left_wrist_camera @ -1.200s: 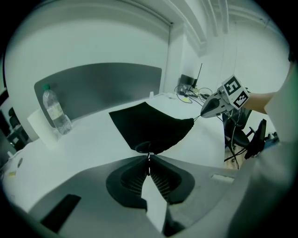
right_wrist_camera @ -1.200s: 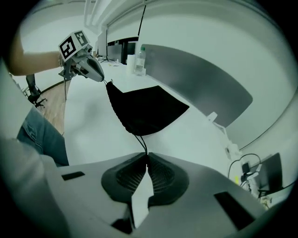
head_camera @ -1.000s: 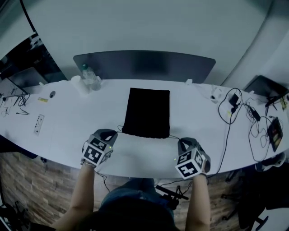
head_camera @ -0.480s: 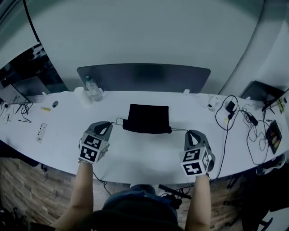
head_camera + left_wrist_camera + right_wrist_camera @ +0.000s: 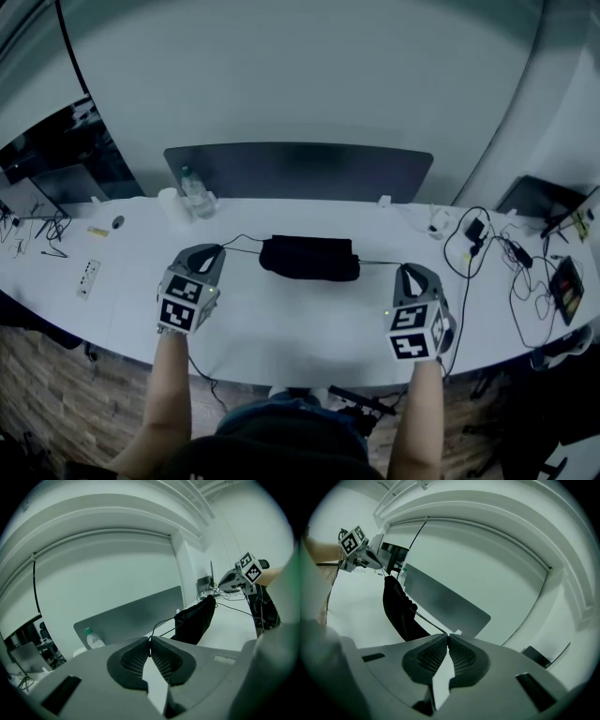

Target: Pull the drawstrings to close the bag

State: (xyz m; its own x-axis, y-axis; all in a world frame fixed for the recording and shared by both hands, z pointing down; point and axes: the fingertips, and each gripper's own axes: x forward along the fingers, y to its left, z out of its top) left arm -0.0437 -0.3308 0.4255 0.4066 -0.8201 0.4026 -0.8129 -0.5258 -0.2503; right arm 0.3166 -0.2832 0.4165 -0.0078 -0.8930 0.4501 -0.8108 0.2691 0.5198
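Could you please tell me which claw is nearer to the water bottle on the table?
Left. The left claw is just in front of the water bottle, left of the black bag; the right claw is beyond the bag, on its other side.

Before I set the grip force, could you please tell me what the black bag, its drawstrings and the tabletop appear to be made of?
Black bag: probably soft matte fabric, since it bunches into gathers and shows no shine.
Drawstrings: thin dark cord, perhaps woven, but the weave is too fine to see.
Tabletop: smooth, hard, even white surface, possibly laminate. The look leaves that open.
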